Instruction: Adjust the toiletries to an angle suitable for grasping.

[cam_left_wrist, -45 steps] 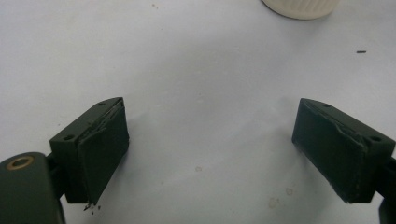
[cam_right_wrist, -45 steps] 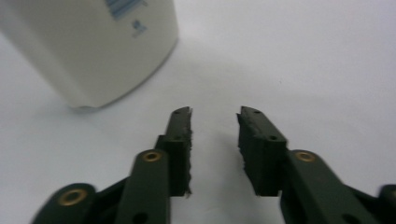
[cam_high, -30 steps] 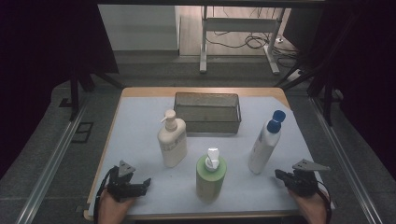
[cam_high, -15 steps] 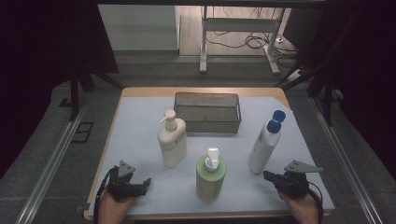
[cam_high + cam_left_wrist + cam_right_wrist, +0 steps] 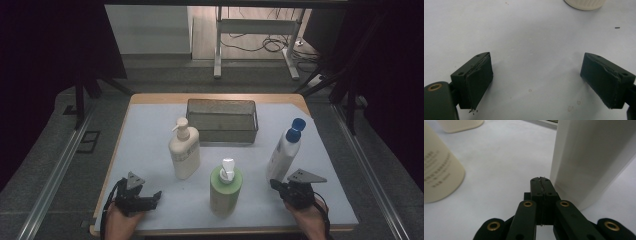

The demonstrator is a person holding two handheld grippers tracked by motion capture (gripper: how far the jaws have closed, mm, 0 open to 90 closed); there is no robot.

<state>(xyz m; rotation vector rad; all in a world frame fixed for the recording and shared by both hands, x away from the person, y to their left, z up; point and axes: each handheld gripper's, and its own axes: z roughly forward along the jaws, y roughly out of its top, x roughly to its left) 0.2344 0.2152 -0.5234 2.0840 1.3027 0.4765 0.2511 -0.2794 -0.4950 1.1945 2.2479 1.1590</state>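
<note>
- Right gripper [image 5: 276,184]: jaws pressed together, nothing between them, tips just beside the white bottle [image 5: 283,152].
- Left gripper [image 5: 156,195]: jaws spread over bare table cover [image 5: 150,130].
- Green bottle [image 5: 226,190], cream pump bottle [image 5: 184,152]: mid-table.
- Wire basket [image 5: 222,120]: farthest.

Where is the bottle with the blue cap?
In the high view, the bottle with the blue cap stands at the table's right, beside the basket, just beyond the right tongs.

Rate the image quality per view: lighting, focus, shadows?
High view: dark surround, evenly lit white table, soft overall. Left gripper view: sharp fingers, soft shadows beneath them. Right gripper view: fingers fairly sharp; the blue-capped white bottle close and blurry, cream label text blurred.
</note>
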